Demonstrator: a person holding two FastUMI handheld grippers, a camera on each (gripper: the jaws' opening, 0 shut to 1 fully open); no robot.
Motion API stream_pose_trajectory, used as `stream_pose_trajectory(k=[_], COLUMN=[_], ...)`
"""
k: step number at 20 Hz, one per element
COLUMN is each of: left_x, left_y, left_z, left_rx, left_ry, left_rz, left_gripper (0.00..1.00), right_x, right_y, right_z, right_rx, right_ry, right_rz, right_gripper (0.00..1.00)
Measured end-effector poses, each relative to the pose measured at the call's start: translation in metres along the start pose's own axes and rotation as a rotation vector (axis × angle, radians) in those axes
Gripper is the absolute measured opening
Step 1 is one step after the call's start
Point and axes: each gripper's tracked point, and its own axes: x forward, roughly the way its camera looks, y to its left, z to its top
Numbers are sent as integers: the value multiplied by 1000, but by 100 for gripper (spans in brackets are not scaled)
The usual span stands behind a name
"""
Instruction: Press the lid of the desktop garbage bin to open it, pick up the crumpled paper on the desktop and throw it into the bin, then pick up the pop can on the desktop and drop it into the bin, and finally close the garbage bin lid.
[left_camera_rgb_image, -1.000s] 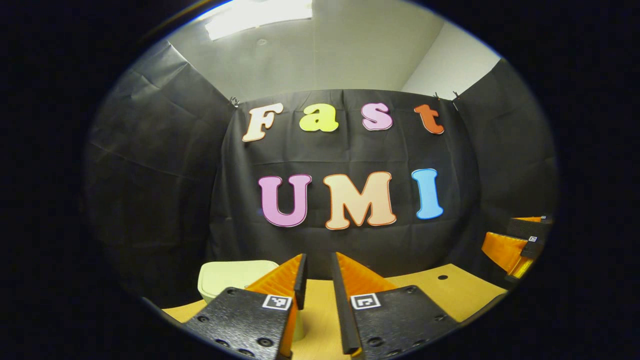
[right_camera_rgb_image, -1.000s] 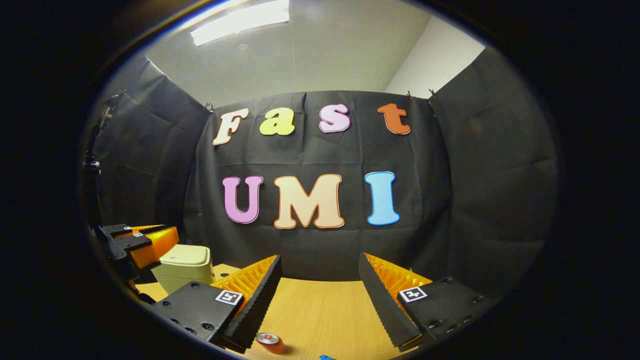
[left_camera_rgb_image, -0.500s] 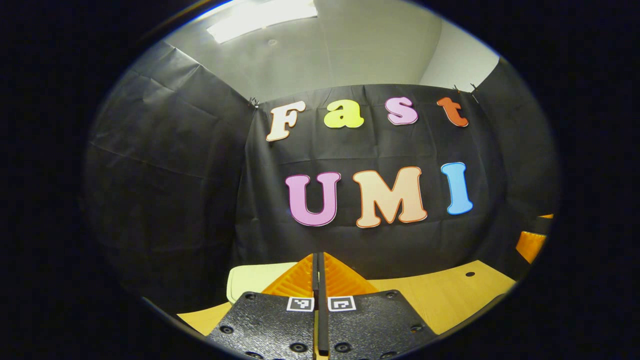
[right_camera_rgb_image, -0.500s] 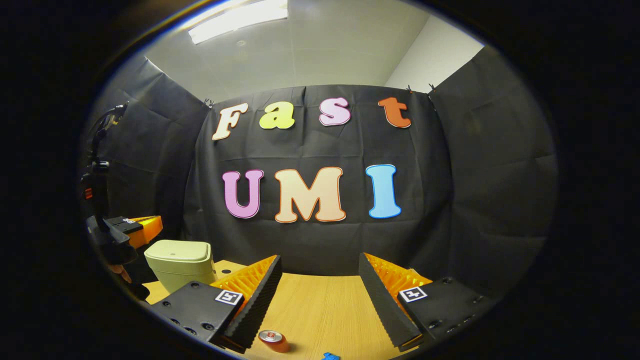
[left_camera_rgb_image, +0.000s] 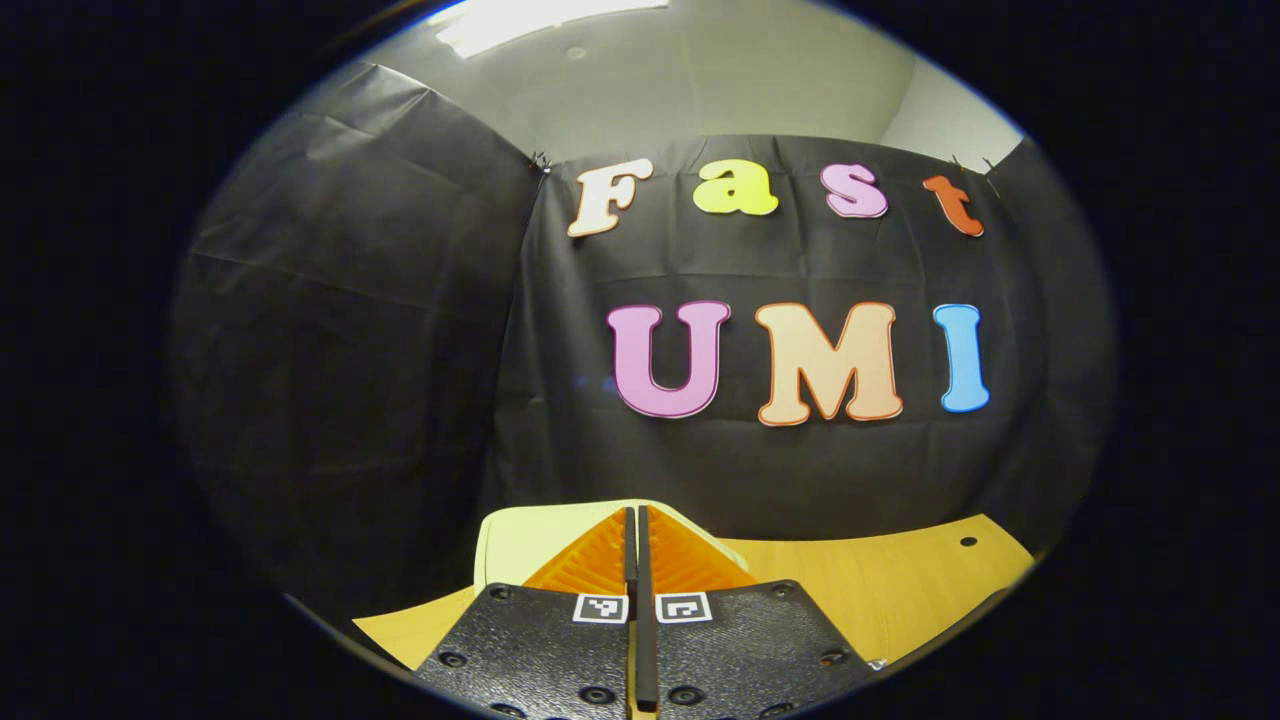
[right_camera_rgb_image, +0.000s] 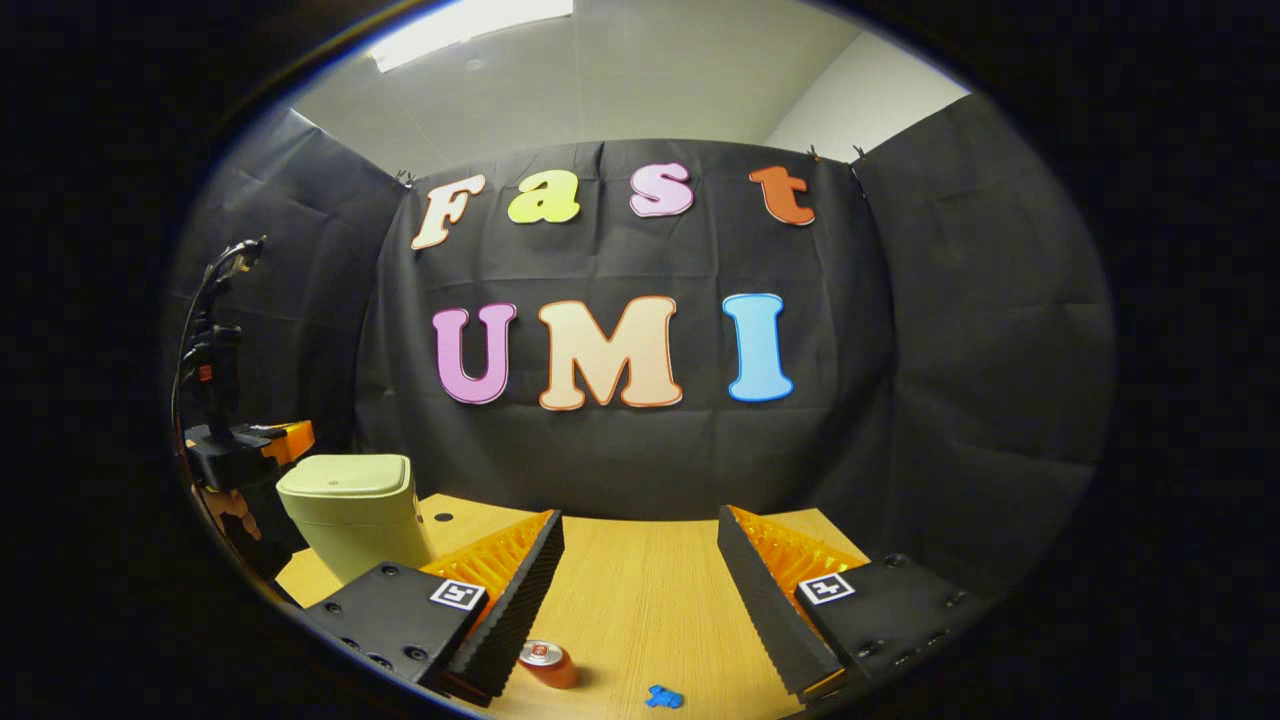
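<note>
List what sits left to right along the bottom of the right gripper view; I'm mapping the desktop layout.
Left gripper → garbage bin → pop can → small blue object.

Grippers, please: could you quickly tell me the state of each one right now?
Left gripper: closed, fingers together, holding nothing, lined up with the bin.
Right gripper: open, empty, above the table.

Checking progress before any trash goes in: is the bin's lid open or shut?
Shut: in the right gripper view the lid lies flat on the bin.
</note>
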Motion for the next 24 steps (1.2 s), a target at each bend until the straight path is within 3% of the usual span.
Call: stream_pose_trajectory(k=[7, 8, 12, 15, 18, 20, 24], left_x=[16, 18, 18, 18, 16, 14, 8], left_y=[8, 7, 7, 4, 6, 5, 0], left_z=[-70, -57, -64, -62, -57, -46, 6], left_rx=[-20, 3, 84, -49, 2, -41, -33], left_ry=[203, 125, 58, 59, 18, 12, -103], left_rz=[-17, -28, -36, -52, -58, -60, -65], left_gripper=[0, 0, 0, 0, 0, 0, 0], right_x=[0, 1, 5, 8, 11, 16, 22], right_y=[17, 20, 25, 29, 35, 33, 27], right_z=[-18, -19, -27, -32, -25, -20, -27], right_rx=[-36, -43, -57, -59, -62, -74, -95], right_ry=[62, 64, 86, 97, 79, 66, 83], right_rz=[25, 30, 44, 62, 94, 100, 109], right_gripper=[98, 97, 98, 98, 98, 98, 98])
